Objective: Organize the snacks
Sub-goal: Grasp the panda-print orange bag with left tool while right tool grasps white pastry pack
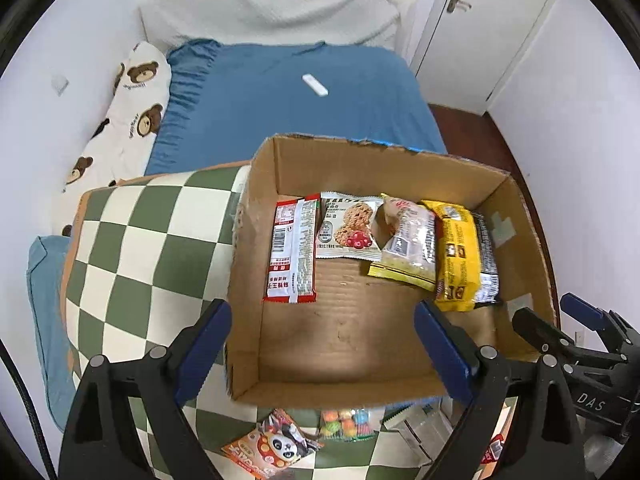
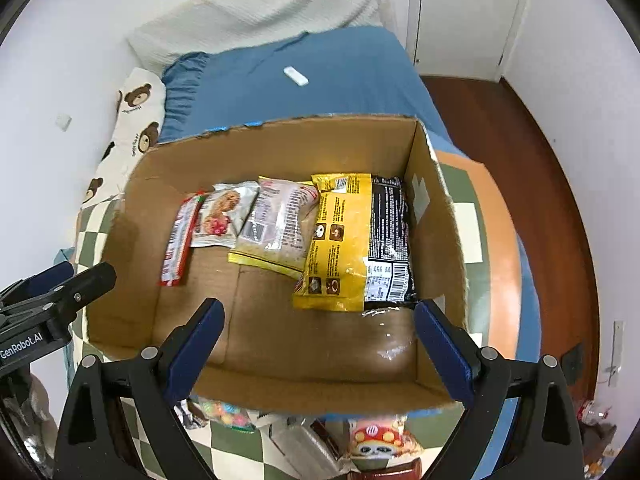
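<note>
1. While both sets of tongs hang over the cardboard box [image 1: 360,344], neither carries anything: the left tongs [image 1: 322,354] stand apart and empty, and the right tongs [image 2: 318,350] likewise.
2. Judged step: between placements. Five packets lie in a row along the far half of the box floor: a red bar wrapper [image 1: 292,252], a white cookie packet [image 1: 348,228], a clear bag [image 2: 276,224] of pale contents, a yellow packet [image 2: 340,244] and a black packet [image 2: 390,240], the last three overlapping.
3. Snacks not yet boxed lie on the checkered cloth [image 1: 132,248] just before the near wall: a panda packet [image 1: 272,448], a strip of coloured candy [image 1: 346,424], and a mushroom-print packet [image 2: 376,440].
4. Next move, as judged: lower one set of tongs outside the near wall and pinch a packet by its edge.
5. Materials: the box is corrugated, open-topped, its rim ragged; the wrappers are glossy film, thin, pliant, likely slippery. The cloth looks soft.
</note>
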### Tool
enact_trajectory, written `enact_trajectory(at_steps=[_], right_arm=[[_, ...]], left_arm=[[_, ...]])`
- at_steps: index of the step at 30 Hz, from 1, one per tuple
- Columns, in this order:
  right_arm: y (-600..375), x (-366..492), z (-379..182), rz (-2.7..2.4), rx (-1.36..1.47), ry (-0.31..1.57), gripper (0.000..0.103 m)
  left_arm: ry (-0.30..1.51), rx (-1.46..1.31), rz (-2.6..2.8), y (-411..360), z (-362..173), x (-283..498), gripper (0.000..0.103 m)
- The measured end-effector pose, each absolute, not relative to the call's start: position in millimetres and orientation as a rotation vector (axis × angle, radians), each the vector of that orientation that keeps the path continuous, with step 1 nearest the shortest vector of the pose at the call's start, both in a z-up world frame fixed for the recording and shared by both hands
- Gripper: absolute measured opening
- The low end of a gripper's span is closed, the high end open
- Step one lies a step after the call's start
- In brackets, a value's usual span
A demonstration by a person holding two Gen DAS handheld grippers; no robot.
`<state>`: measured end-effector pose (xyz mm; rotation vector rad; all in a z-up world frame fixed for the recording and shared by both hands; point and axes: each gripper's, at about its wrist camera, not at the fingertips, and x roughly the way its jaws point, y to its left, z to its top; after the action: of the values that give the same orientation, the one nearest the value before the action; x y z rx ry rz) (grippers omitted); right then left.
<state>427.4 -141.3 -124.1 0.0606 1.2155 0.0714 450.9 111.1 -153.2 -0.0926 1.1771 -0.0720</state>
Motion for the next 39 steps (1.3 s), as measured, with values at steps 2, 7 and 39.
enact_trajectory(at_steps=[2, 7, 39], right_arm=[[-140.2, 415.9, -113.5, 0.078, 0.059, 1.186, 0.098], [-137.0, 386.1, -84.4, 0.092, 0.048, 1.105, 0.098], [-103.2, 295.3, -275.9, 0.171, -0.153, 1.512, 0.066]], left_arm=[[1.138, -0.072, -0.067, 109.9, -142.8, 438.7, 0.093], [1.041, -0.046, -0.067, 105.0, -112.6, 405.4, 0.093], [1.503, 0.251, -0.152, 116.3, -350.5, 322.5, 0.069]])
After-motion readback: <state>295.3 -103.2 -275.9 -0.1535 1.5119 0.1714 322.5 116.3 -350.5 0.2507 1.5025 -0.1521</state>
